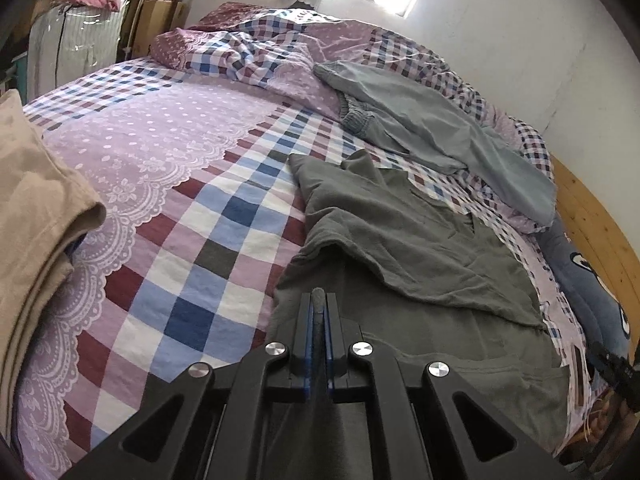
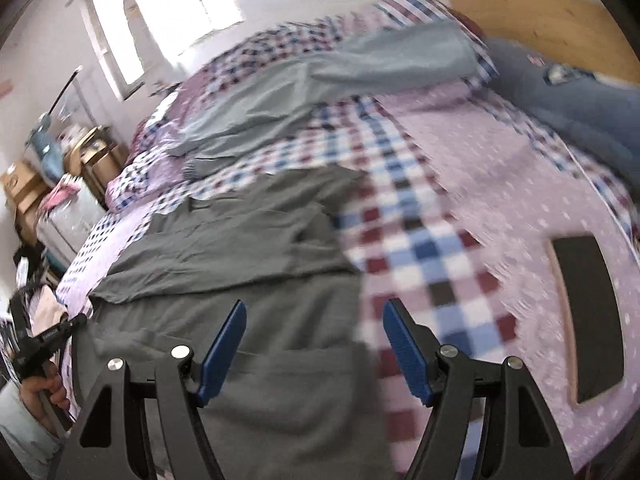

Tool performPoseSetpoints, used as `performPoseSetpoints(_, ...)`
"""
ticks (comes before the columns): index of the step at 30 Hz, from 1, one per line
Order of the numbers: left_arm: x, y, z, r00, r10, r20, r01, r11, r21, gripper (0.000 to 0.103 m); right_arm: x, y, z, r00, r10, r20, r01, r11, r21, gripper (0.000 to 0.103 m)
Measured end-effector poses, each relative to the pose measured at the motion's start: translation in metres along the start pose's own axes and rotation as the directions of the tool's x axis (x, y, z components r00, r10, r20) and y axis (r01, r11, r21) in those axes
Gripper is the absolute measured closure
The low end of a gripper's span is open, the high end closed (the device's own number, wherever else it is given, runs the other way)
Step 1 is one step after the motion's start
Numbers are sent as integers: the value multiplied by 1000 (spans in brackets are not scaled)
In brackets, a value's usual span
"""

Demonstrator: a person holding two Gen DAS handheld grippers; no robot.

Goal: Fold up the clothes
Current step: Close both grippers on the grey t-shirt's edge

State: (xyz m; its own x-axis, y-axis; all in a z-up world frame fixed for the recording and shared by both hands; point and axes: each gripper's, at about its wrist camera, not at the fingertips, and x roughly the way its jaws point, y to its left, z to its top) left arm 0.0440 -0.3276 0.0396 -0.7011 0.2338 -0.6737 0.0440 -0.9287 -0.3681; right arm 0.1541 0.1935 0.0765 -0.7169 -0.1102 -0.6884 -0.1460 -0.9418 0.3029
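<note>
Left gripper (image 1: 319, 300) pinches grey shirt (image 1: 400, 240) hem | right gripper (image 2: 314, 344) gapes empty | lift evenly, keep fabric taut

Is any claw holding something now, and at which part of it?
The left claw is shut on the dark grey garment, pinching its near edge. The right claw is open, holding nothing.

The bedsheet (image 1: 224, 216) mixes lilac white-dotted cloth with blue, maroon and white checks, under a dark grey shirt (image 1: 400, 248), pale grey-blue trousers (image 1: 432, 128) and beige folded cloth (image 1: 36, 208).
</note>
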Motion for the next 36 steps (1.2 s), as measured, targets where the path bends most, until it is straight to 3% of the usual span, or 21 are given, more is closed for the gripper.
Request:
performPoseSetpoints(7, 5, -3, -2, 998, 57, -4, -57, 998, -32, 100, 13, -14, -17, 992, -57, -109, 48, 995, -82, 33)
performPoseSetpoints(10, 7, -4, -5, 996, 87, -3, -87, 996, -34, 100, 23, -14, -22, 989, -44, -145, 28, 994, -109, 50)
performPoseSetpoints(16, 10, -4, -6, 994, 112, -2, -112, 993, -23, 100, 37, -11, -24, 985, -18, -173, -7, 990, -139, 57)
performPoseSetpoints(25, 9, -3, -6, 993, 121, 3, -121, 993, -19, 100, 47, -8, -20, 982, -27, -187, 0, 989, -146, 85)
performPoseSetpoints(31, 9, -2, -7, 993, 119, 5, -119, 993, -22, 100, 47, -3, -21, 980, -47, -192, 15, 986, -165, 97)
performPoseSetpoints(36, 3, 0, -5, 994, 103, 25, -102, 994, -39, 100, 32, 3, -21, 989, -64, -136, 38, 982, -186, 101)
